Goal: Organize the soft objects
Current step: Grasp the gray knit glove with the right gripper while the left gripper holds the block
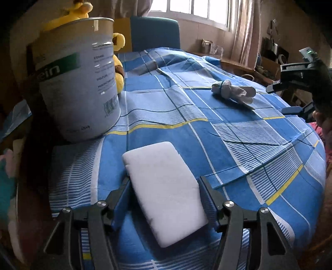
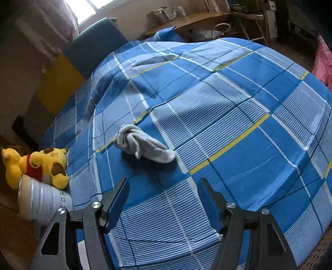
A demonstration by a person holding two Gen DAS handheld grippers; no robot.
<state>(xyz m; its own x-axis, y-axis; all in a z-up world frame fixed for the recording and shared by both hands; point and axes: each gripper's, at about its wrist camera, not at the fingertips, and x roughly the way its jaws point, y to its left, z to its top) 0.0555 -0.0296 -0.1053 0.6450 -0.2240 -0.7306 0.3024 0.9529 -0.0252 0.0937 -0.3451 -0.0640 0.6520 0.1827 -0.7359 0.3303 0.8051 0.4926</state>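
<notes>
In the left wrist view the left gripper (image 1: 165,184) sits low over a bed covered in a blue plaid sheet (image 1: 238,149). A white sponge (image 1: 164,191) lies flat on the sheet between its two fingers. The left finger meets the sponge's edge and the right finger stands right against the other edge, but whether the pads press on it cannot be told, since the sponge looks uncrushed.

Beyond the sponge, to the left, a large tin (image 1: 77,81) with a green band stands upright at the sheet's edge, its open top turned up. A yellow plush (image 1: 119,62) leans behind it, partly hidden by the tin.

Farther across the bed, to the right, grey socks (image 1: 232,91) lie bundled on the sheet, well apart from the sponge. The right gripper (image 1: 287,97) shows at the right edge of this view, raised above the bed near the socks.

In the right wrist view the right gripper (image 2: 164,187) has its fingers apart with only sheet (image 2: 238,108) between them. The socks (image 2: 143,147) lie just ahead of the fingertips, untouched. At the left edge the tin (image 2: 41,201) and the plush (image 2: 37,166) appear together, the plush lying against the tin's rim.

At the far end of the bed stands a teal chair (image 2: 93,45), with a window (image 1: 191,10) behind it.
</notes>
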